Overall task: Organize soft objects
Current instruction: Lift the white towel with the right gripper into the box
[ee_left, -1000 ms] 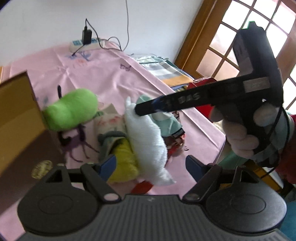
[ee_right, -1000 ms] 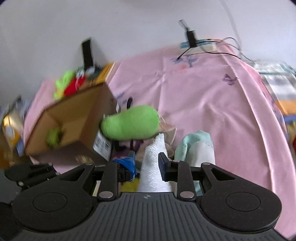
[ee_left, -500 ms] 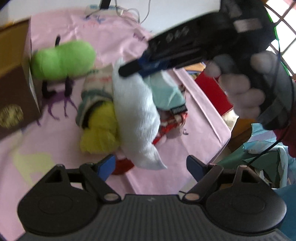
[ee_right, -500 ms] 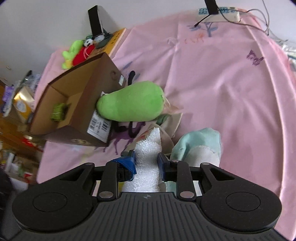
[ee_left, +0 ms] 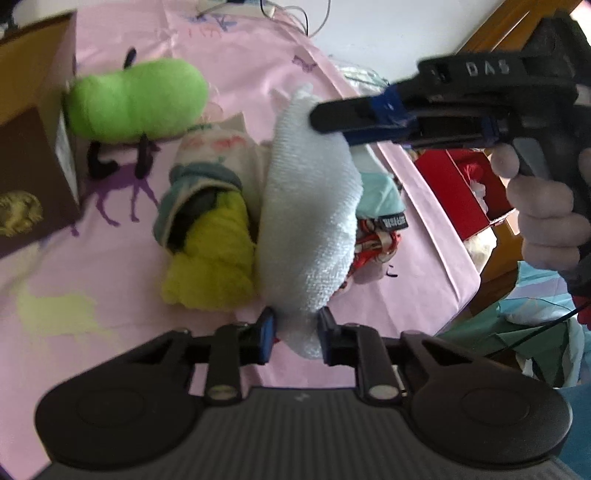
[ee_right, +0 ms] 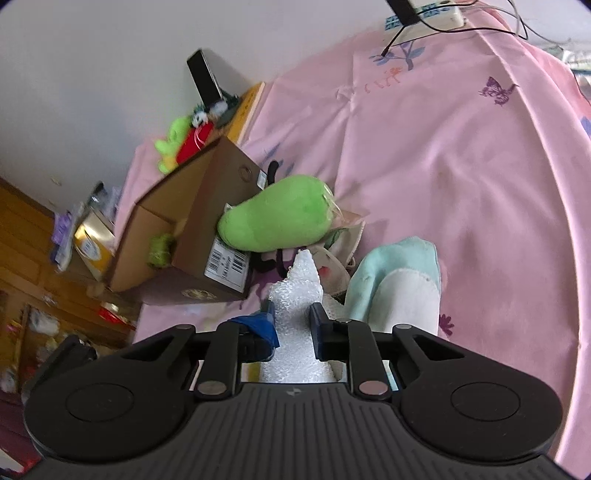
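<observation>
A white terry cloth [ee_left: 310,206] is stretched between both grippers above the pile. My left gripper [ee_left: 293,334] is shut on its near end. My right gripper [ee_right: 291,319] is shut on its far end [ee_right: 297,306]; it also shows in the left wrist view [ee_left: 332,118]. Under the cloth lie a yellow fuzzy cloth [ee_left: 218,254], a patterned sock with teal cuff [ee_left: 207,162], a mint and white cloth [ee_right: 402,280] and a red patterned item [ee_left: 373,240]. A green plush [ee_left: 136,99] leans against an open cardboard box [ee_right: 177,214].
The pink tablecloth [ee_right: 461,155] ends at an edge on the right [ee_left: 461,266]. A power strip with cables [ee_right: 424,18] lies at the far end. A small green item [ee_right: 160,251] sits inside the box. More toys [ee_right: 184,142] lie behind it.
My left gripper has closed on the near end of the white cloth, having been open before. The right gripper keeps its hold and has lifted the cloth a little.
</observation>
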A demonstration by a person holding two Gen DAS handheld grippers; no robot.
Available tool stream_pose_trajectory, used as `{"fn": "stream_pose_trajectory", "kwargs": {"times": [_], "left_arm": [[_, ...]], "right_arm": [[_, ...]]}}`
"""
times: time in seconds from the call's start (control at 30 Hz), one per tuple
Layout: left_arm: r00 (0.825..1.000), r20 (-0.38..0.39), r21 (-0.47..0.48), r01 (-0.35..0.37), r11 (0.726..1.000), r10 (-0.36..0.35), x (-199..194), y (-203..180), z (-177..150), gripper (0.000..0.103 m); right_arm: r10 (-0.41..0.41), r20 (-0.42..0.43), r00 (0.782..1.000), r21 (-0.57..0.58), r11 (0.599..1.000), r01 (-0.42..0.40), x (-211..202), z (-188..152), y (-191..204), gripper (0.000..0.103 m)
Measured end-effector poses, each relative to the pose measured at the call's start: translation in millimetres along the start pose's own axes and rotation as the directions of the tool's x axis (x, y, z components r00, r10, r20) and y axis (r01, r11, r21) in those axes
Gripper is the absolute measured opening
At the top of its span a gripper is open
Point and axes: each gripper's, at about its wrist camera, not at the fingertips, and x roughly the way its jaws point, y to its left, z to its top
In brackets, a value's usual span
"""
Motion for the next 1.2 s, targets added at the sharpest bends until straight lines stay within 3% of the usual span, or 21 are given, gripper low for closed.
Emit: {"fn": "stream_pose_trajectory", "kwargs": {"times": [0.2,0.37,0.47,0.67,0.77,0.87,0.93,1.2], "left_arm": [[0.995,0.072,0.047,-0.070,0.996,0.067,-35.2,-6.9,3.4,0.019],[0.981,0.158,0.042,-0.122,0.992,0.114,-68.0,-1.8,12.0,0.019],[0.957,0.225,0.031,-0.195,0.980,0.183,-89.6,6.0,21.6,0.019],[0.893,0.330,-0.005,-0.323,0.946,0.306,-134.2,38.2,46.2,0.019],[0.862,0.361,-0.020,-0.376,0.927,0.357,-153.6,63.3,57.7,0.019],[0.843,0.365,-0.035,-0.412,0.911,0.395,-167.5,95.6,69.2,0.018],[0.839,0.353,-0.043,-0.428,0.903,0.415,-171.8,121.9,79.2,0.011],[0.859,0.257,-0.028,-0.452,0.892,0.443,-171.7,219.2,97.0,0.010]], "right_arm": [[0.100,0.052,0.994,0.068,0.992,-0.103,-14.6,-2.8,-10.1,0.000],[0.200,0.112,0.973,0.080,0.975,-0.209,-26.2,0.7,-7.8,0.000],[0.255,0.141,0.957,0.072,0.961,-0.267,-28.1,6.7,-0.7,0.000],[0.364,0.178,0.914,0.028,0.927,-0.374,-9.6,34.9,33.3,0.000],[0.379,0.188,0.906,0.020,0.921,-0.389,9.4,55.7,60.0,0.000],[0.400,0.196,0.895,0.013,0.912,-0.410,33.2,73.0,86.3,0.000],[0.389,0.189,0.902,0.018,0.917,-0.399,53.6,83.0,103.2,0.000],[0.314,0.126,0.941,0.081,0.942,-0.325,138.4,106.3,146.2,0.000]]}}
